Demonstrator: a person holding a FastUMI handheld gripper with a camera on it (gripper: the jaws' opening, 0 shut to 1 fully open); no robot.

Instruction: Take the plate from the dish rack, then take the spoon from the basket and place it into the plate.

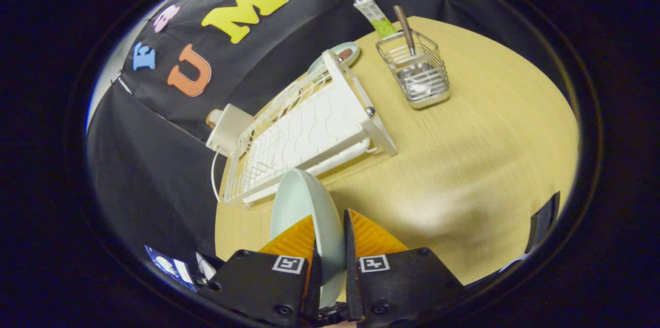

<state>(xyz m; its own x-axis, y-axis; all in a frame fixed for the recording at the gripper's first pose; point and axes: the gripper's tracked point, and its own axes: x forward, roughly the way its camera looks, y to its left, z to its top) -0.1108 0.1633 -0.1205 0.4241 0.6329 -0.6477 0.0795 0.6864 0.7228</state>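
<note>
The gripper (330,238) pinches the pale green glazed ceramic plate (304,204) by its rim, edge-on, just clear of the white wire dish rack (304,134); stiff, slick and breakable, it likely needs a firm rim hold.

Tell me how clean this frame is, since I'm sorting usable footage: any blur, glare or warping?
Gripper view: fisheye warping bends the round wooden table and white wire dish rack; the table's near part is smeared by motion blur with a soft pale glare patch; the pale green plate, clamped between the gripper fingers, looks fairly sharp, as does the wire basket holding the wooden-handled spoon.
</note>
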